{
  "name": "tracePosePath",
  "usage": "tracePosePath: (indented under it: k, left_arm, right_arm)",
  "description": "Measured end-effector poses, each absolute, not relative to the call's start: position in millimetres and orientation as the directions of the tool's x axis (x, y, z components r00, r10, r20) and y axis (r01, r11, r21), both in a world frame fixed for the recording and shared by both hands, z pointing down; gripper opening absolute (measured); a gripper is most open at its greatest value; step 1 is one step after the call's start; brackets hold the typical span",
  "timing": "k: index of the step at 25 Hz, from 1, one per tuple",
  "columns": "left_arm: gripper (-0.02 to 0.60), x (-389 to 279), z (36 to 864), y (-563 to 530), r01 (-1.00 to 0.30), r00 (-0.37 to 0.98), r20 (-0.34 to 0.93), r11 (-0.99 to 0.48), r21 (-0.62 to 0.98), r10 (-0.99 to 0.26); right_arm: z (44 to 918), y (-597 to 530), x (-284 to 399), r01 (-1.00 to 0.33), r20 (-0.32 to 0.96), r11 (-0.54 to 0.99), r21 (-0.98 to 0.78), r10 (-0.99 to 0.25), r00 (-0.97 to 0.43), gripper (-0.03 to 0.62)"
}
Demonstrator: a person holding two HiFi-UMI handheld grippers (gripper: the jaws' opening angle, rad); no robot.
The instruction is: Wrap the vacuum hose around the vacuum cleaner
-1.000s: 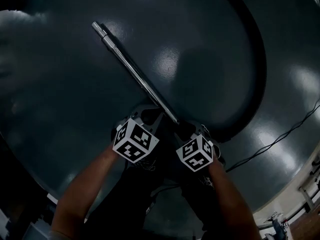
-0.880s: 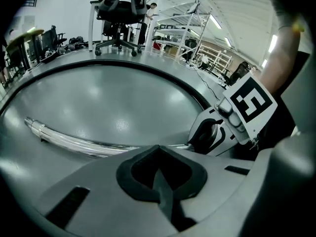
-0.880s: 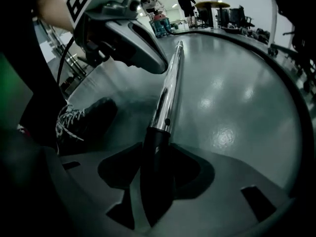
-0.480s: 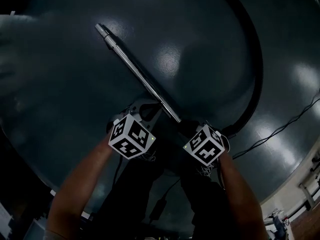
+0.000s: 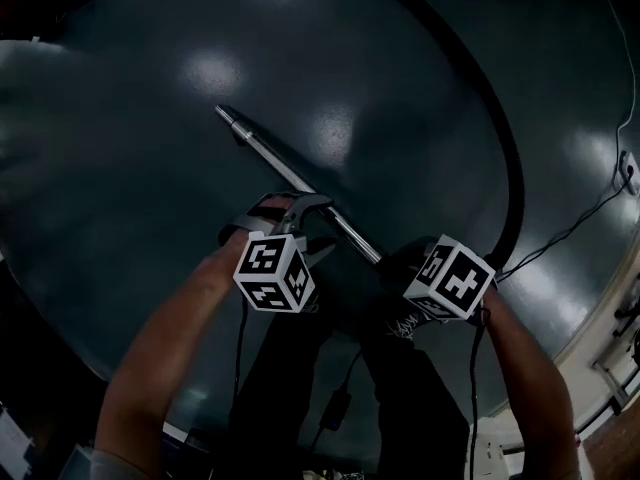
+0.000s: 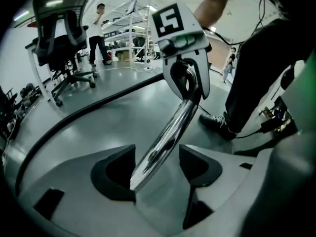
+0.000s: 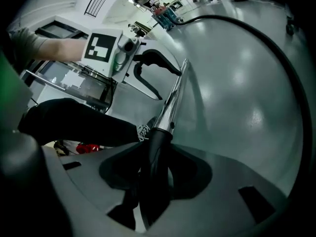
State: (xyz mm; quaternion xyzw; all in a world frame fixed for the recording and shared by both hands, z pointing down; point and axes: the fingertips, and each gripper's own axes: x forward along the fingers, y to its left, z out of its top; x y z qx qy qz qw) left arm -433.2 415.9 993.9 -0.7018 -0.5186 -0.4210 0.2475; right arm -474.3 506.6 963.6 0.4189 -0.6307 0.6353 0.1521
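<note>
A chrome vacuum wand [image 5: 290,173] slants up off the dark floor, its black handle end low at the right. My right gripper [image 5: 395,263] is shut on that black handle [image 7: 155,147]. The chrome tube [image 7: 173,95] runs away from it toward the left gripper [image 7: 160,70]. My left gripper [image 5: 300,208] straddles the tube [image 6: 168,132]. Its jaws have just been opening, and the pads [image 6: 116,174] stand clear of the tube on both sides. The black hose [image 5: 505,158] arcs over the floor behind and comes back to the handle. I see no vacuum cleaner body.
A thin black cable [image 5: 580,223] trails over the floor at the right. My own legs [image 5: 300,368] stand below the grippers. An office chair [image 6: 64,38], a standing person [image 6: 98,33] and white shelving [image 6: 133,19] are further off.
Both grippers have come up toward the camera with the wand, and its free tip has lifted and swung right. The left gripper has rolled and its fingers now stand spread around the tube.
</note>
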Motion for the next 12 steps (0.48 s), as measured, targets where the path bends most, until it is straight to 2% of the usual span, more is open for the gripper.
tracePosePath:
  k: [5, 10, 11, 12]
  left_arm:
    - [0.272, -419.2, 970.0, 434.7, 0.983, 0.065, 0.842, -0.180, 0.038, 0.535]
    - [0.270, -417.3, 953.9, 458.1, 0.985, 0.052, 0.818, -0.166, 0.054, 0.573]
    - [0.261, -418.5, 950.4, 460.3, 0.983, 0.053, 0.812, -0.173, 0.059, 0.581]
    - [0.205, -418.2, 946.5, 461.9, 0.981, 0.060, 0.807, -0.182, 0.060, 0.588]
  right_arm:
    - [897.3, 510.5, -444.7, -0.733, 0.731, -0.117, -0.670, -0.274, -0.624, 0.161]
    - [839.7, 507.3, -416.1, -0.761, 0.741, -0.058, -0.646, -0.287, -0.607, 0.150]
    - [829.3, 503.2, -412.4, -0.767, 0.742, -0.044, -0.640, -0.294, -0.603, 0.146]
    - [819.8, 499.5, -408.6, -0.775, 0.746, -0.030, -0.632, -0.295, -0.597, 0.143]
